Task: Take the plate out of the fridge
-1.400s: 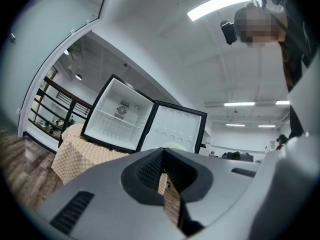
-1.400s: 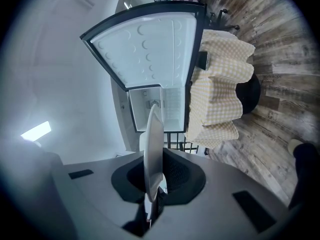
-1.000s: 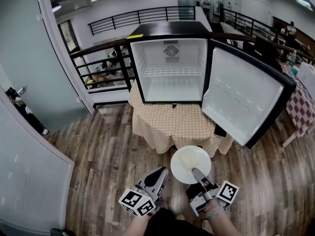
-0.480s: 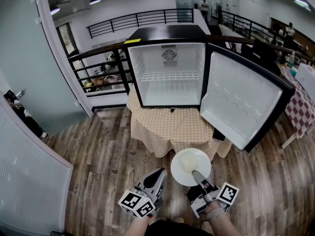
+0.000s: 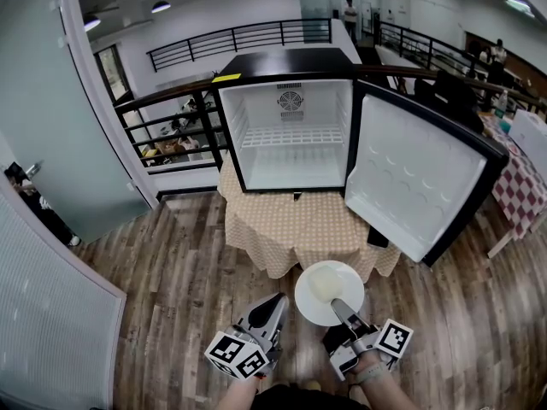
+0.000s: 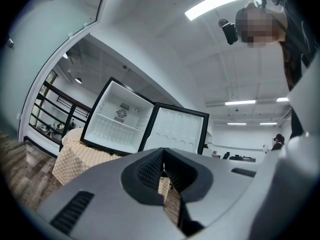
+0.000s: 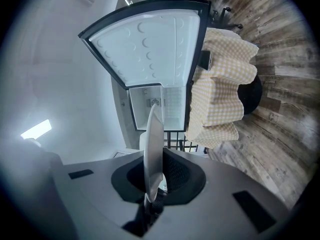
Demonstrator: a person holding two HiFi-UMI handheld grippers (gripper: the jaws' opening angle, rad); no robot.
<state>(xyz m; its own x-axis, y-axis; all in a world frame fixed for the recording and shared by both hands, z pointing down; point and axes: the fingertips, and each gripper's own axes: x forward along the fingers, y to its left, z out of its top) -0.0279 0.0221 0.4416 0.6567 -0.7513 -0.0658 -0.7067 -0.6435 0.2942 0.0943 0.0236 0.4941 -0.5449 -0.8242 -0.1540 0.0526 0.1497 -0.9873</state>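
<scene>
While the round white ceramic plate [image 5: 327,290] hangs low centre in the head view, well clear of the open black mini fridge [image 5: 282,62], the right gripper [image 5: 346,311] clamps its near rim. It looks stiff, glossy and breakable, so a deep rim hold seems wise. The left gripper [image 5: 278,301] is closed, empty.

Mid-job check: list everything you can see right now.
tablecloth: one, yellow check, draped in the middle
fridge: one, black outside, white inside, open, empty, on the tablecloth
fridge door: one, white inside, swung right
plate: one, white, outside the fridge, above the floor
floor: brown wood planks
railing: black, behind the fridge
left gripper: one, grey, shut, empty
right gripper: one, grey, shut on the plate's rim
</scene>
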